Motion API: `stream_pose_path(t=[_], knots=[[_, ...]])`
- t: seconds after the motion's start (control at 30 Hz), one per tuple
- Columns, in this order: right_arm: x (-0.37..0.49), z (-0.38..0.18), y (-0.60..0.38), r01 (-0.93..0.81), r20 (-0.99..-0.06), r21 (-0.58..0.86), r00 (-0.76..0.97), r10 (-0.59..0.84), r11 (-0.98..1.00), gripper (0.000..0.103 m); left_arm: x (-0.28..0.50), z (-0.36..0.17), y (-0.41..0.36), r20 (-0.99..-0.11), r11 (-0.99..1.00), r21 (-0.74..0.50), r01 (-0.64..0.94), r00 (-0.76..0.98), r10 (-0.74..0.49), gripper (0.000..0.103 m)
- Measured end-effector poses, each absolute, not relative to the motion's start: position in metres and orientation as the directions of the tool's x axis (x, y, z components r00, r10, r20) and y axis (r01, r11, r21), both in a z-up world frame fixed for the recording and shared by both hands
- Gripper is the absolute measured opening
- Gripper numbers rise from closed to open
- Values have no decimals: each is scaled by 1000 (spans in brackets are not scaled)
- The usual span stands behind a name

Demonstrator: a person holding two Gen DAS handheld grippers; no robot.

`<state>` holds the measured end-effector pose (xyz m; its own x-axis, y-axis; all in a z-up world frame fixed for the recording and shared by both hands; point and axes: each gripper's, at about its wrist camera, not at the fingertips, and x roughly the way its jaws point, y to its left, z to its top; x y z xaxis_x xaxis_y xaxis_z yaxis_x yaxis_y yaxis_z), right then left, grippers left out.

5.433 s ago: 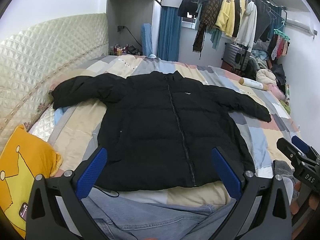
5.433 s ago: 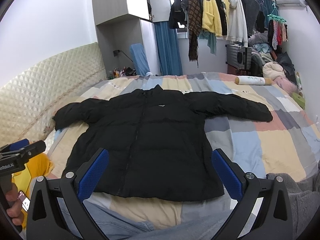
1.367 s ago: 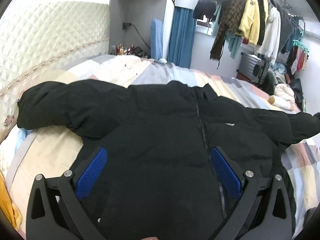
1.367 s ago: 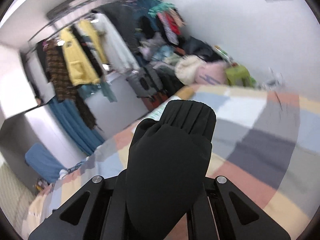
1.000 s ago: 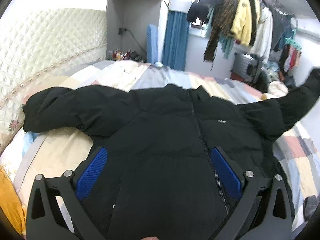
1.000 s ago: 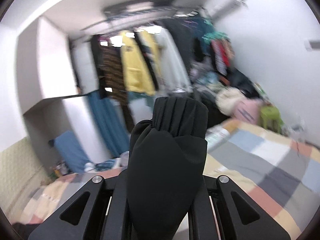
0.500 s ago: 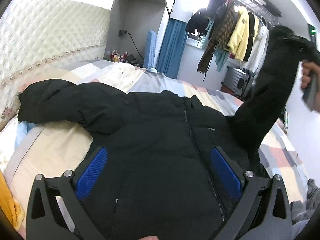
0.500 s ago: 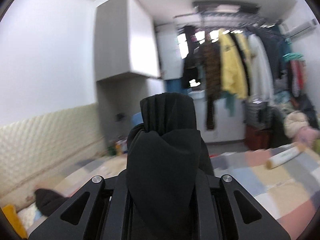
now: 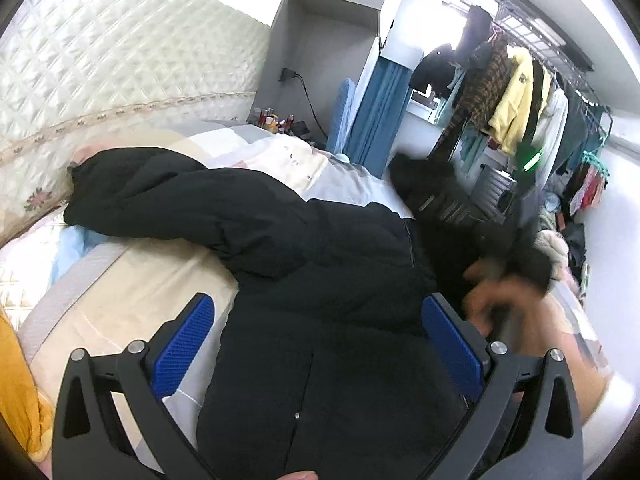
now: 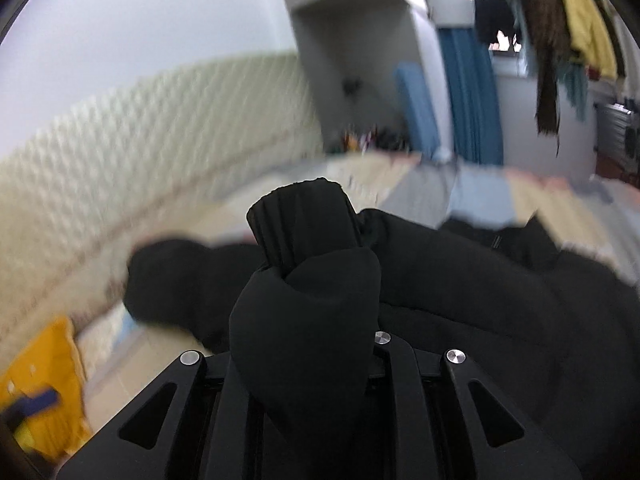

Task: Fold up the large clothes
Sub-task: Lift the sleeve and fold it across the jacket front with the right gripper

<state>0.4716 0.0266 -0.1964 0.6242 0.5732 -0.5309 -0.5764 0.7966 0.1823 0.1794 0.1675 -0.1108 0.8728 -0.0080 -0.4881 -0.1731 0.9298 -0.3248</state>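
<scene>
We've got the black puffer jacket spread across the bed, collar toward the far edge, one sleeve stretched out to the headboard side. Our right gripper is pinched tight on the cuff of the other sleeve, the ribbed end poking up past the closed fingers, and that sleeve is carried over the jacket's chest. In the left wrist view it all blurs together, hand and sleeve, off to the right of the zip. Our left gripper hangs spread wide above the lower front panel, blue pads apart, nothing between them, not clearly touching the fabric. This thing looks soft, bulky and springy, so we reckon it'll puff back up after any fold, and the shell looks smooth enough to slide. The ribbed cuff is a good hold; for the body we'd take a seam, the hem or the shoulder, a thick bite of padding. The outstretched sleeve lies well ahead and left of the open gripper, so that's probably our next grab. Yellow cushion sits at the bed's near left corner, out of the way.
</scene>
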Motion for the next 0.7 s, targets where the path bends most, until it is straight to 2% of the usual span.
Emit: stream_pose_path(t=[0.13,0.2,0.23,0.27,0.3,0.47,0.7], knots=[[466,-244,45,-575,-625,119,590,511,809,15,180,-117,169,-482,933,-313,-178,876,5,103],[464,-251,50,-582,-640,108,579,505,806,26,183,-121,168,-498,933,-321,-164,867,-19,103],[466,-250,47,-591,-645,117,566,514,798,45,184,-122,168,-500,932,-324,-161,866,-24,103],[467,-248,44,-602,-647,128,552,526,788,55,186,-124,167,-505,933,-324,-160,863,-27,103],[465,-244,42,-613,-643,129,547,536,780,73,187,-124,165,-508,934,-321,-160,861,-28,103],[459,-214,28,-626,-608,172,540,582,761,75,189,-126,153,-520,949,-281,-141,854,-27,103],[445,-164,-43,-571,-548,76,661,513,817,75,192,-125,142,-536,951,-284,-120,842,-54,103]])
